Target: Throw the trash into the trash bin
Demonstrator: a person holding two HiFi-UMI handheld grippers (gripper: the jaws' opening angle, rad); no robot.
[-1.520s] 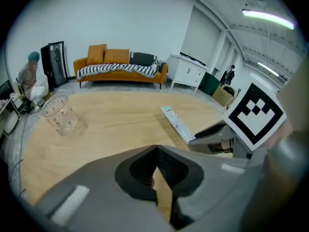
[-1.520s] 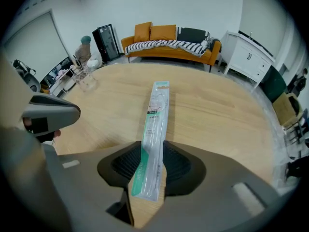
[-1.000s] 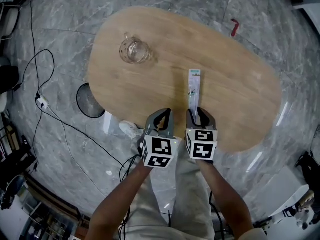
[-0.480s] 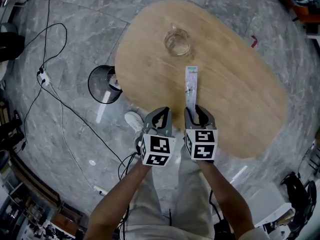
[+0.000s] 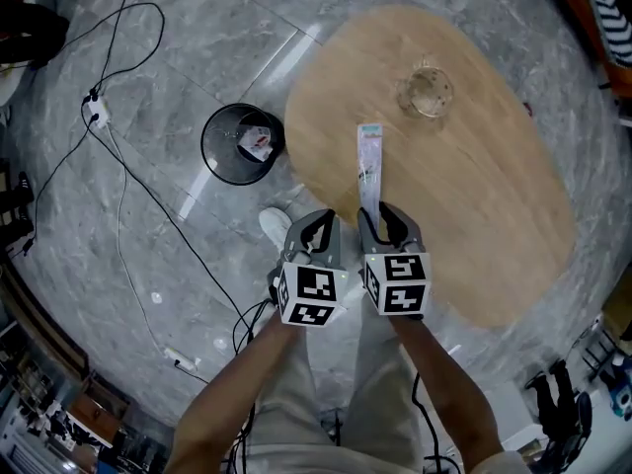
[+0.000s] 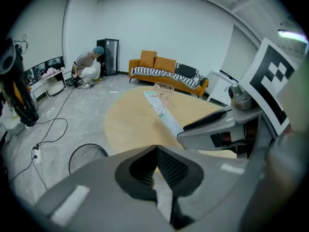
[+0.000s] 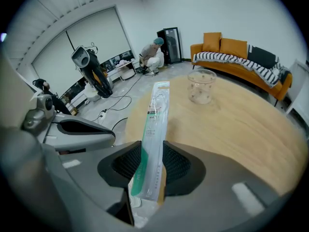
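Clamped between the pads of the right tool (image 7: pixel 153 163): a long clear wrapper (image 7: pixel 155 129), jutting forward above the table (image 5: pixel 464 196). Just beside it, the left tool (image 6: pixel 155 170), pressed together on nothing. On the floor left of the table, well apart from the wrapper: the black trash bin (image 5: pixel 219 169).

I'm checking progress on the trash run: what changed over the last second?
The person has swung both grippers toward the black round trash bin: in the head view it now shows whole, while the oval wooden table and clear glass cup slid right. Unchanged: the right gripper keeps its jaws shut on the long clear plastic package, and the left gripper stays shut and empty.
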